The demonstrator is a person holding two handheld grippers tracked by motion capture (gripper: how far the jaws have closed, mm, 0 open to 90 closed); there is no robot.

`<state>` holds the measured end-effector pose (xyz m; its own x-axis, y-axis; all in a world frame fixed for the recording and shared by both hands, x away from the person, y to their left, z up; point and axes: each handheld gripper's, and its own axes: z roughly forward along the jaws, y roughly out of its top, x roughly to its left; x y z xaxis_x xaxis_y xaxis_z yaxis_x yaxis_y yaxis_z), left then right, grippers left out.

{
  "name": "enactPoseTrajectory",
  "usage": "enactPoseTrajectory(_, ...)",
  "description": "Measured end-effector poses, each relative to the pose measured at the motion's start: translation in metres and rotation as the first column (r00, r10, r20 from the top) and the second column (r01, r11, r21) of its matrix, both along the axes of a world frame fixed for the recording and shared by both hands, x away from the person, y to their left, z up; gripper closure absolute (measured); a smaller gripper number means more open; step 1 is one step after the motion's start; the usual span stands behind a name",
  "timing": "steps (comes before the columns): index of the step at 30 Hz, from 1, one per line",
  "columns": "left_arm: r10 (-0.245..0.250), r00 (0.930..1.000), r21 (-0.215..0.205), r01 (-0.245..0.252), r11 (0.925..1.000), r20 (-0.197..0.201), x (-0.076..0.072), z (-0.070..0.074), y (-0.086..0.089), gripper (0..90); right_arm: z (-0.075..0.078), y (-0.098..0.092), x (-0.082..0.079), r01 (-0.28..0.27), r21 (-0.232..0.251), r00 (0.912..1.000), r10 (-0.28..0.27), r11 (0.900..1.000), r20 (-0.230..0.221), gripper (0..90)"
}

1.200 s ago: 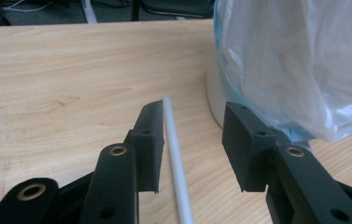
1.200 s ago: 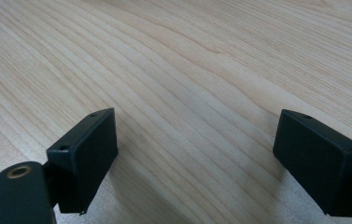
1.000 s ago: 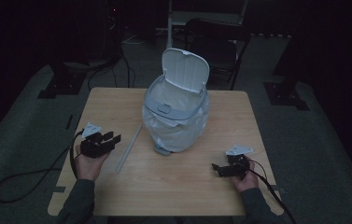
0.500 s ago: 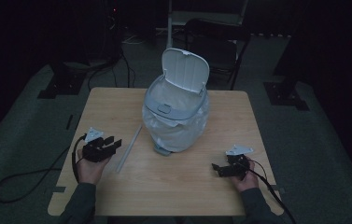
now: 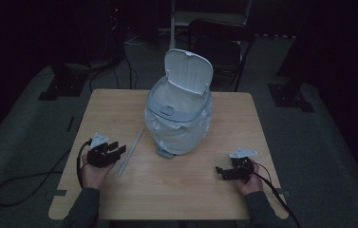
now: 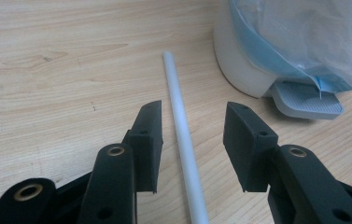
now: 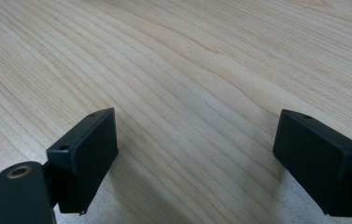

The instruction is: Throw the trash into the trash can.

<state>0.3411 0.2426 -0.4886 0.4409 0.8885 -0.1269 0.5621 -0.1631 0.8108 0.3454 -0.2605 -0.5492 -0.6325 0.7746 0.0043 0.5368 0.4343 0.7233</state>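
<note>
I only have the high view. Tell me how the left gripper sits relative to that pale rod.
Observer: In the left gripper view, the left gripper is open, and the white rod lies on the table between its jaws, touching neither.
Operator: Give me what's past the rod tip.
Observer: The bin's grey foot pedal sticks out under the liner bag, to the right of the rod.
Operator: Report the right gripper.
Observer: The right gripper is wide open over bare wooden table, nothing between its jaws.
</note>
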Motion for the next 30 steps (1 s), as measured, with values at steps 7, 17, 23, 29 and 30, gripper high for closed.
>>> enactPoseTrajectory(7,-0.002,1.0,0.007,0.002,1.0,-0.009,0.001,-0.004,-0.001,58.7,0.0,0.0,0.0,0.0,0.0,1.0,0.0,1.0,0.0,12.8)
enactPoseTrajectory(17,-0.004,0.9998,0.016,0.004,0.9999,-0.022,0.001,-0.009,-0.004,58.8,0.0,0.0,0.0,0.0,0.0,1.0,0.0,1.0,0.0,12.9)
enactPoseTrajectory(23,-0.009,0.9995,0.02,0.01,0.9997,-0.03,0.002,-0.012,-0.006,58.8,0.0,0.0,0.0,0.0,0.0,1.0,0.0,1.0,0.0,12.8)
enactPoseTrajectory(29,-0.013,0.9993,0.026,0.013,0.9996,-0.036,0.002,-0.015,-0.008,58.8,0.0,0.0,0.0,0.0,0.0,1.0,0.0,1.0,0.0,12.8)
enactPoseTrajectory(30,-0.013,0.9992,0.026,0.014,0.9995,-0.038,0.002,-0.016,-0.008,58.8,0.0,0.0,0.0,0.0,0.0,1.0,0.0,1.0,0.0,12.8)
